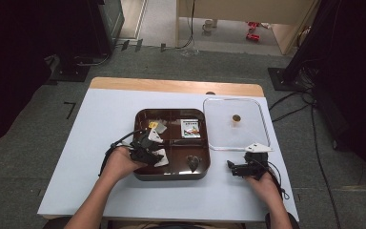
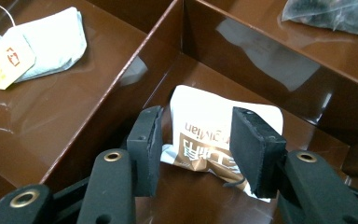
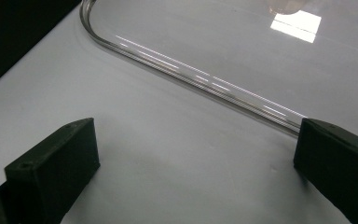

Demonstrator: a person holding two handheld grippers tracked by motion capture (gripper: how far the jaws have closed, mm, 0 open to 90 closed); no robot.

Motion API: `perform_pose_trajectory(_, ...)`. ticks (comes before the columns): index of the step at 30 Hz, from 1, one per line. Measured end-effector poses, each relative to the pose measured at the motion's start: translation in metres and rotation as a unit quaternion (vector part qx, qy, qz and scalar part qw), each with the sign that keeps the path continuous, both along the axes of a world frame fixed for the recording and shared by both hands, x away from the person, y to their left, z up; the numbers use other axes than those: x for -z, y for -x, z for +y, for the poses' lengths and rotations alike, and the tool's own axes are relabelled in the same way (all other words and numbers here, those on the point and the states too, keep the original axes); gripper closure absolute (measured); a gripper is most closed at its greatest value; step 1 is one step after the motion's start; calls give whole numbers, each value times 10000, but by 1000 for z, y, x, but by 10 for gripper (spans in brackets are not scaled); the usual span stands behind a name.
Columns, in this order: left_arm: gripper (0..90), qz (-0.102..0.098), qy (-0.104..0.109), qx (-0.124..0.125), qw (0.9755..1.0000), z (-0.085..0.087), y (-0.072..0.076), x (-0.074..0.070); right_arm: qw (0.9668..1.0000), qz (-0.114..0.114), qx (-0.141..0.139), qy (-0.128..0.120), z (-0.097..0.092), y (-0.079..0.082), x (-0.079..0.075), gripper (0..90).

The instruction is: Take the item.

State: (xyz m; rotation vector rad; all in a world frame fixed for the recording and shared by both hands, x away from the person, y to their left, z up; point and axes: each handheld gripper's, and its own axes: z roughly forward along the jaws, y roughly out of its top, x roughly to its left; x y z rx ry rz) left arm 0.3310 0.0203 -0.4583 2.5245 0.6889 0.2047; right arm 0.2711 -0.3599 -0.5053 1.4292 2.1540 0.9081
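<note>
Where left tongs [image 2: 196,149] straddle it, white sachet [image 2: 214,130] lettered "gMian", upside down.

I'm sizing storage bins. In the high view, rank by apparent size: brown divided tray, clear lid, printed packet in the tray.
Brown divided tray and clear lid: alike, unranked.
Printed packet: smallest.
</note>
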Motion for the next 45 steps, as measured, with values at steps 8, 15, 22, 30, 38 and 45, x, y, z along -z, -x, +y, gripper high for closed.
perform_pose_trajectory(8,552,229,-77,-92,9997,-3,-6,0,10000,1,1,0,0,0,0,0)
perform_pose_trajectory(15,759,256,-72,-153,9995,-2,-6,0,10000,1,0,-1,0,0,0,0)
perform_pose_trajectory(22,827,444,41,-254,9987,0,-8,-1,10000,4,3,-3,0,0,0,0)
perform_pose_trajectory(30,864,610,168,-330,9974,2,-11,-2,10000,5,8,-4,0,0,0,0)
perform_pose_trajectory(38,869,673,352,-341,9965,7,-13,-5,10000,2,9,-5,0,0,0,0)
perform_pose_trajectory(45,871,713,600,-441,9947,15,-15,-12,10000,2,6,-2,0,0,0,0)
